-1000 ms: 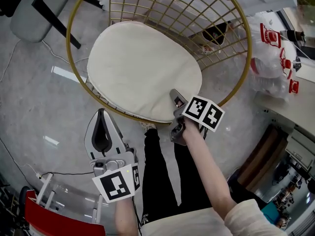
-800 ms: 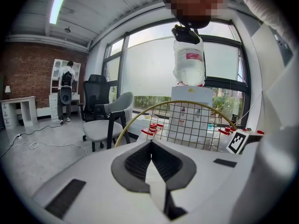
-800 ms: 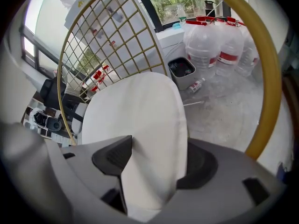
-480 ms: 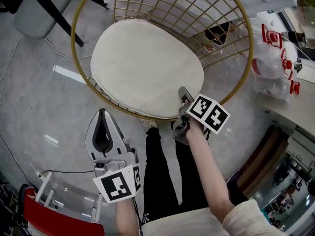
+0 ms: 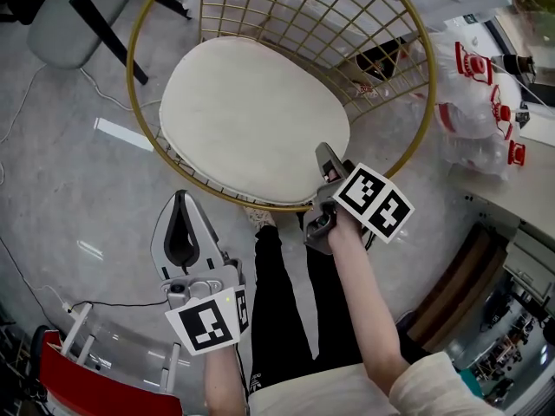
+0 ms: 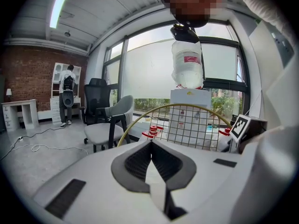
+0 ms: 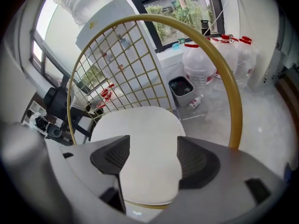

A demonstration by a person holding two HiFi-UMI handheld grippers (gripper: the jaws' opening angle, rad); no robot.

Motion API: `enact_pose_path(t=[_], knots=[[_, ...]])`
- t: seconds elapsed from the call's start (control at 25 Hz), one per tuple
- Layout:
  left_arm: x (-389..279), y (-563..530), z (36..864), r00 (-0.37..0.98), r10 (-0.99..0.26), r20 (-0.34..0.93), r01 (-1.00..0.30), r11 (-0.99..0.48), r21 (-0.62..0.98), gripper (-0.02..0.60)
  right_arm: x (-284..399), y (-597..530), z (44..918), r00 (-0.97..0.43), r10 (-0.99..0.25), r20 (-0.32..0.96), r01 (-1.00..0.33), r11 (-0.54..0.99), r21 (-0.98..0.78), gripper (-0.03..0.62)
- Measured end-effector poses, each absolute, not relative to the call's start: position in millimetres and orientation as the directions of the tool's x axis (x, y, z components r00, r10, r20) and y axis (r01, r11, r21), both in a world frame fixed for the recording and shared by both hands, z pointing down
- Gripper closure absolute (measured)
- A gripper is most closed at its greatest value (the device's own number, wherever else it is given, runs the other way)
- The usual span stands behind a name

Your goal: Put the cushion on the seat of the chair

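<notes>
Cushion (image 5: 251,115), white and oval, lies flat on the seat of the gold wire chair (image 5: 431,85), inside its round rim. Right gripper (image 5: 329,167) hovers over the cushion's near edge, its 2 jaws spread wide and gripping nothing. Left gripper (image 5: 180,199) is held apart from the chair, above the grey floor (image 5: 69,189), with its jaws closed together and empty.

Left tool (image 5: 179,199) closed, right tool (image 7: 152,146) spread wide
</notes>
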State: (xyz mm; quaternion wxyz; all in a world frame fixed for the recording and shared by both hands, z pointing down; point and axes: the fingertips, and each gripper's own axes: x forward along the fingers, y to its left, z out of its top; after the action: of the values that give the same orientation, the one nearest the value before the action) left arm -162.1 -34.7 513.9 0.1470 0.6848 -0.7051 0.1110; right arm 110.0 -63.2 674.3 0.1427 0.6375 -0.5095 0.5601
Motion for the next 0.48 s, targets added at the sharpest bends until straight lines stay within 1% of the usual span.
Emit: enact_pose_path(t=[0.12, 0.24, 0.32, 0.48], knots=[[-163, -38, 497, -0.031, -0.94, 0.341, -0.998, 0.047, 0.038, 0.568, 111, -76, 650, -0.144, -0.536, 0.832, -0.817, -0.409, -0.405, 0.292], [-166, -46, 465, -0.053, -0.95, 0.309, -0.997, 0.067, 0.034, 0.568, 113, -95, 605, -0.132, -0.611, 0.78, -0.83, -0.363, -0.424, 0.292], [-168, -54, 437, -0.068, -0.959, 0.275, -0.996, 0.081, 0.038, 0.568, 112, -112, 559, -0.122, -0.681, 0.722, -0.859, -0.292, -0.42, 0.292], [-164, -78, 365, -0.072, -0.985, 0.16, -0.996, 0.08, 0.041, 0.568, 112, -146, 447, -0.095, -0.823, 0.561, -0.935, -0.12, -0.334, 0.292]])
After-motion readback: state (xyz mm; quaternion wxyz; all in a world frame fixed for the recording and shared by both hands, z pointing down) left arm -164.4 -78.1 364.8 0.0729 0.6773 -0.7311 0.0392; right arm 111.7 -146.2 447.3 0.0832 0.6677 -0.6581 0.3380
